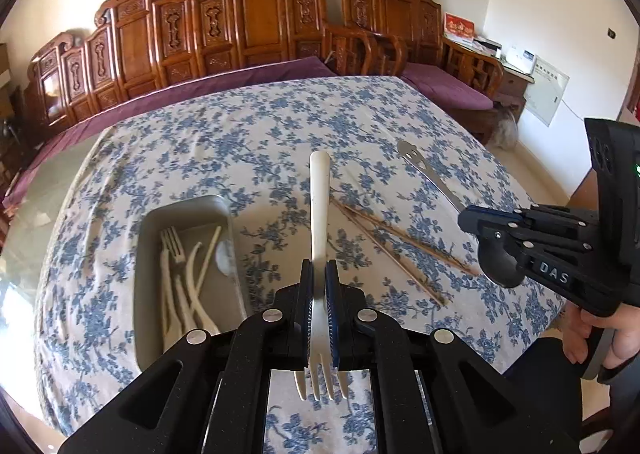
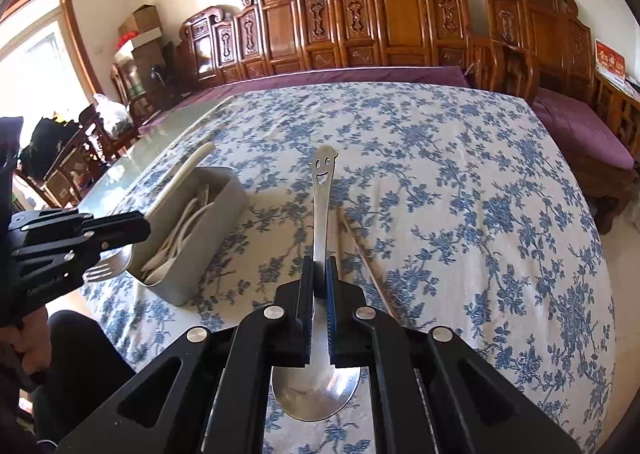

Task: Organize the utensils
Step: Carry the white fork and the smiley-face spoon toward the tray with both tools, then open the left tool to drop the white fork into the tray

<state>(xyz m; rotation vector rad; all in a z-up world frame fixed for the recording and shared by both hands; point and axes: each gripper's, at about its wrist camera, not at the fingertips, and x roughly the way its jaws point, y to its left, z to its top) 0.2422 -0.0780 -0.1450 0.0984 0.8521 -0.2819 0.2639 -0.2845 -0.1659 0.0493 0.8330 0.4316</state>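
bench (image 1: 248, 122) draped in blue floral cloth, grey tray (image 1: 149, 254) of white utensils sat on it, chopsticks (image 1: 400, 242) lay beside, left tongs (image 1: 319, 286) clenched a white fork (image 1: 320, 198) above the bench, right tongs (image 2: 319, 286) clenched a steel spoon (image 2: 322, 190)

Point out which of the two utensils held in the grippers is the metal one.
The spoon clamped in the right gripper: shiny steel, with a smiley face cut into its handle end. The fork in the left gripper is matte white.
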